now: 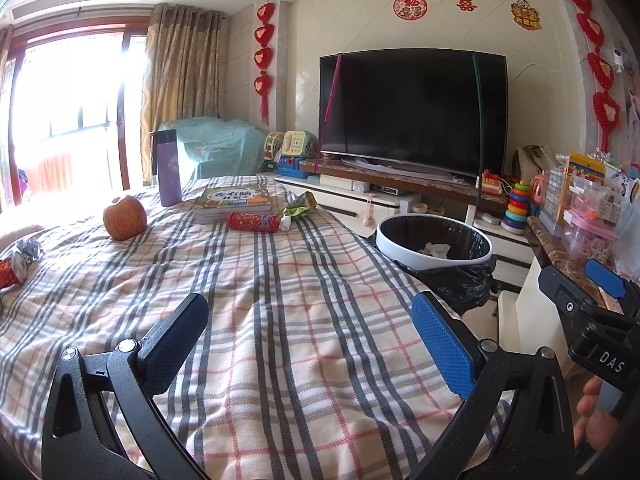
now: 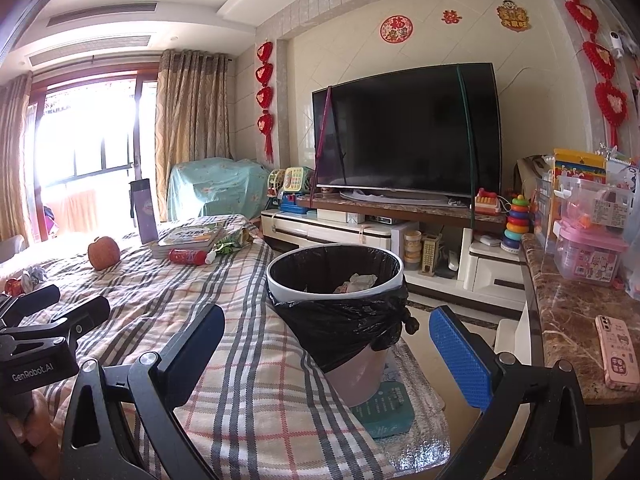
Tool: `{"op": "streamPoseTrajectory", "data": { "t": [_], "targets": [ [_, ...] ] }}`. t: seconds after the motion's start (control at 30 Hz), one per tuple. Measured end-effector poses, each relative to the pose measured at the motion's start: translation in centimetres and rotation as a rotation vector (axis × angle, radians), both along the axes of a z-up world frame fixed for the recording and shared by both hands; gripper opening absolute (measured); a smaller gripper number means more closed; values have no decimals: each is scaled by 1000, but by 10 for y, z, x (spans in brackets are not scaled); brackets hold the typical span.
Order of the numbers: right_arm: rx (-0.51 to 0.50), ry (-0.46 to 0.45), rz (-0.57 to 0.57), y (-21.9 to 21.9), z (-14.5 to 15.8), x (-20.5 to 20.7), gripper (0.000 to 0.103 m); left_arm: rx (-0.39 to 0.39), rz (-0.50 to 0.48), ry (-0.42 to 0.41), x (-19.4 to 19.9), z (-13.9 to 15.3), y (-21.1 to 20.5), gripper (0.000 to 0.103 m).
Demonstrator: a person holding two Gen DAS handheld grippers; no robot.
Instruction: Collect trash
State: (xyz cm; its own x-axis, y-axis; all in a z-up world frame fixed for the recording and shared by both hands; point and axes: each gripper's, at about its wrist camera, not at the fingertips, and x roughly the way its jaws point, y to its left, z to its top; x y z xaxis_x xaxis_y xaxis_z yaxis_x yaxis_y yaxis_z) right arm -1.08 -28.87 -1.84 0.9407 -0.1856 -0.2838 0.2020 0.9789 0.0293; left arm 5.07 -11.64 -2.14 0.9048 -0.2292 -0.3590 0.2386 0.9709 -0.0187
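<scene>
A bin (image 1: pixel 434 242) with a black liner stands on the floor right of the plaid-covered table (image 1: pixel 280 300); it holds crumpled paper and also shows in the right wrist view (image 2: pixel 336 276). A red snack wrapper (image 1: pixel 253 222) and a green wrapper (image 1: pixel 300 205) lie at the table's far end, near the books. Another red wrapper with foil (image 1: pixel 16 264) lies at the left edge. My left gripper (image 1: pixel 310 332) is open and empty over the near table. My right gripper (image 2: pixel 326 344) is open and empty, in front of the bin.
An apple (image 1: pixel 125 217), a purple flask (image 1: pixel 169 168) and stacked books (image 1: pixel 234 204) sit on the table. A TV (image 1: pixel 412 108) on a low cabinet stands behind. A marble counter (image 2: pixel 568 320) on the right holds a phone (image 2: pixel 617 352) and plastic boxes.
</scene>
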Motion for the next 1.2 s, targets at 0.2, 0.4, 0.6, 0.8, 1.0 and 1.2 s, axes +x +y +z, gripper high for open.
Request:
{"op": "streamPoseTrajectory", "data": {
  "t": [0.2, 0.4, 0.6, 0.8, 1.0, 1.2],
  "targets": [
    [2, 0, 1, 0, 0, 0, 103, -1, -3, 1, 0, 1, -1, 103],
    [2, 0, 1, 0, 0, 0, 103, -5, -5, 7, 2, 0, -1, 103],
    [2, 1, 1, 0, 0, 0, 103, -6, -6, 9, 2, 0, -1, 103],
    [3, 1, 2, 1, 0, 0, 103, -4, -6, 9, 2, 0, -1, 103],
    [3, 1, 2, 1, 0, 0, 103, -4, -7, 9, 3, -1, -2, 103],
    [4, 1, 2, 1, 0, 0, 103, -4, -8, 10, 3, -1, -2, 103]
  ]
}}
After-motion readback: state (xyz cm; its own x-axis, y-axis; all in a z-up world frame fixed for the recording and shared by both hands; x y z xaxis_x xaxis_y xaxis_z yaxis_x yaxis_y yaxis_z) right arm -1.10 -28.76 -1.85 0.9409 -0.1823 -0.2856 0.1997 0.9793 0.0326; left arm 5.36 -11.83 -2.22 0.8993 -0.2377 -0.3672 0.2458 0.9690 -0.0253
